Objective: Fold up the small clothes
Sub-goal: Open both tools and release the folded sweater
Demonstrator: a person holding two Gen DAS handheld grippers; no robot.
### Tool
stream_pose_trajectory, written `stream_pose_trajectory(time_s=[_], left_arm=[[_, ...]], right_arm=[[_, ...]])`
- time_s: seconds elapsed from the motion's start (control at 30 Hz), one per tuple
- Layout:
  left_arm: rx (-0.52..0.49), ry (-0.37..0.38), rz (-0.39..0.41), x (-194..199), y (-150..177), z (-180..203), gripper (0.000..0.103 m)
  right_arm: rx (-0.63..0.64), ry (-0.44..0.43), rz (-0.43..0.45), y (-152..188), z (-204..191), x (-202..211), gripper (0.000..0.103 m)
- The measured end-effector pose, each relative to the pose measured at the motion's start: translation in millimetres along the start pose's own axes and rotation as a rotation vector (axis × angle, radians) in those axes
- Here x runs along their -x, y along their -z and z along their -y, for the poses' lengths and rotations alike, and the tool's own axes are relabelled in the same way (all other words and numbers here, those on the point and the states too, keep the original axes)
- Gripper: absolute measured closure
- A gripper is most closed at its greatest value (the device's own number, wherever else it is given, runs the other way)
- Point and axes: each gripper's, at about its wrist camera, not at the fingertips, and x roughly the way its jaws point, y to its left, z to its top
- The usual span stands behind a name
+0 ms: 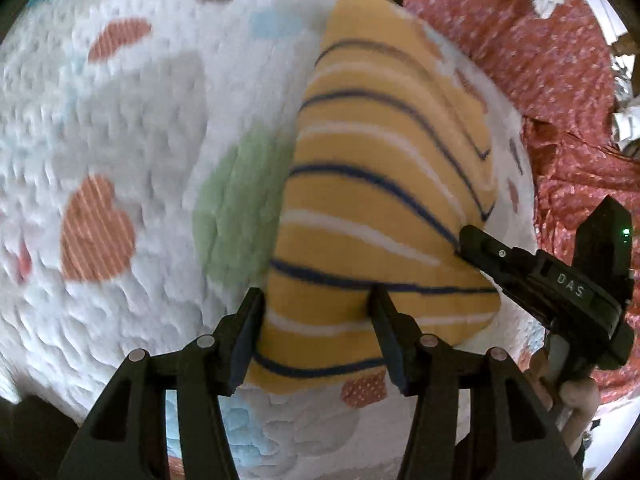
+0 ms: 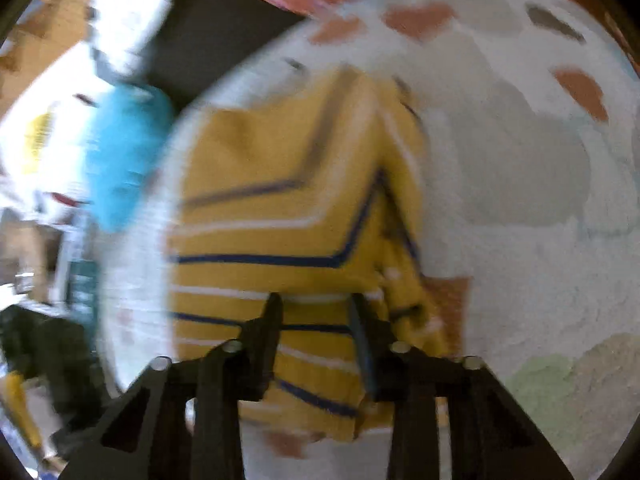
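Note:
A small yellow garment (image 1: 372,200) with navy and white stripes lies folded on a white quilt (image 1: 140,128) printed with hearts. My left gripper (image 1: 316,300) is open, its fingers straddling the garment's near edge. The right gripper's fingers (image 1: 480,252) touch the garment's right edge in the left wrist view. In the blurred right wrist view, my right gripper (image 2: 314,304) is open over the near part of the garment (image 2: 280,208), a finger on each side of a striped fold.
A red patterned cloth (image 1: 540,60) lies beyond the quilt's right edge. In the right wrist view a turquoise item (image 2: 124,152) and blurred room clutter sit past the quilt's left edge (image 2: 132,280).

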Motion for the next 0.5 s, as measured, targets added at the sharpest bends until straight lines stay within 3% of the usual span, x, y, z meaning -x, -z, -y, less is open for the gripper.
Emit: stream_pose_trajectory(time_s=[0.07, 0.13, 0.27, 0.43, 0.5], left_arm=[[-0.004, 0.009, 0.016, 6.9, 2.9, 1.3, 0.050], [-0.005, 0.012, 0.034, 15.7, 5.3, 1.8, 0.050], [0.015, 0.010, 0.071, 32.2, 16.7, -1.7, 0.050], [0.001, -0.029, 0.121, 60.7, 38.9, 0.2, 0.050], [-0.032, -0.064, 0.169, 77.6, 47.2, 6.7, 0.050]], right_arm=[[-0.019, -0.019, 0.005, 4.5, 5.0, 2.4, 0.079], [0.012, -0.008, 0.028, 10.5, -4.1, 16.9, 0.073], [0.097, -0.029, 0.107, 39.1, -24.2, 47.9, 0.073], [0.039, 0.030, 0.008, 61.8, -2.3, 11.0, 0.075], [-0.031, -0.031, 0.032, 63.2, 10.7, 16.5, 0.075]])
